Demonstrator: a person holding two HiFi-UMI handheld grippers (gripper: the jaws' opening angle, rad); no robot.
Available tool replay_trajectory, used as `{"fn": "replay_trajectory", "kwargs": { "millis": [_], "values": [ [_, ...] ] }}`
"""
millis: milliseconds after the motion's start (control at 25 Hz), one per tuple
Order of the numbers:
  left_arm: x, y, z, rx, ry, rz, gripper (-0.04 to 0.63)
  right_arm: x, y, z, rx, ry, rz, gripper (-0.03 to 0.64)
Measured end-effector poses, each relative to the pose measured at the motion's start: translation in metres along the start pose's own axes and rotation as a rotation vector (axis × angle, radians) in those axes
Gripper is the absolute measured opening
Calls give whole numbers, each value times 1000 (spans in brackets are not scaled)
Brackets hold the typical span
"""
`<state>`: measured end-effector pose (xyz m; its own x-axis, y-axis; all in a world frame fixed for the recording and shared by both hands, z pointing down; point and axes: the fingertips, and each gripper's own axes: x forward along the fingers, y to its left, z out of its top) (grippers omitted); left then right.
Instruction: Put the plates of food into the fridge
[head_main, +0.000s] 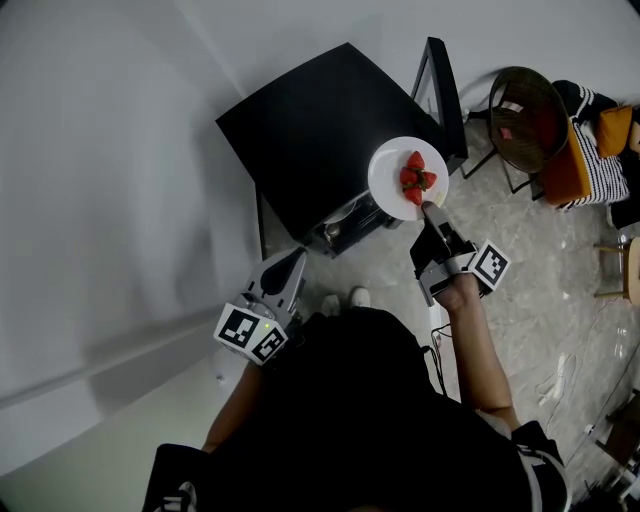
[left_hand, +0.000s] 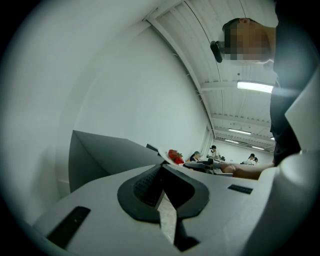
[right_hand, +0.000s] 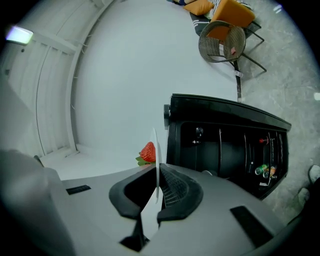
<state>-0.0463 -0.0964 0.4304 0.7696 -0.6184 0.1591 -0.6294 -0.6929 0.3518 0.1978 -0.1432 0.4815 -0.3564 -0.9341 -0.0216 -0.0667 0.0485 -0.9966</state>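
In the head view a white plate (head_main: 388, 175) carries a few red strawberries (head_main: 415, 178). My right gripper (head_main: 430, 208) is shut on its near rim and holds it in the air in front of the black mini fridge (head_main: 320, 130), beside the open door (head_main: 445, 90). The right gripper view has the plate (right_hand: 156, 145) edge-on between the pads (right_hand: 172, 192), one strawberry (right_hand: 148, 152) behind it, and the open fridge (right_hand: 225, 145) to the right. My left gripper (head_main: 290, 262) hangs low at the left, shut and empty. Its own view shows the left gripper (left_hand: 162, 196) pointed toward the fridge (left_hand: 100, 155).
A white wall runs along the left. A round wicker chair (head_main: 527, 118) and an orange cushion (head_main: 566, 170) stand right of the fridge on the stone floor. Small cans (right_hand: 265, 171) sit low inside the fridge. The person's shoes (head_main: 345, 298) are just before the fridge.
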Motion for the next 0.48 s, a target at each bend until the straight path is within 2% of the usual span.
{"fn": "replay_trajectory", "kwargs": {
  "millis": [160,480],
  "values": [
    [-19,-32,-12,31,13,-19,23,-41,5,-15,-6,-4,3,34],
    [-25,-32,-23,5,26,-38,23,-71,-10,-18,-16,-42,-41,34]
  ]
}}
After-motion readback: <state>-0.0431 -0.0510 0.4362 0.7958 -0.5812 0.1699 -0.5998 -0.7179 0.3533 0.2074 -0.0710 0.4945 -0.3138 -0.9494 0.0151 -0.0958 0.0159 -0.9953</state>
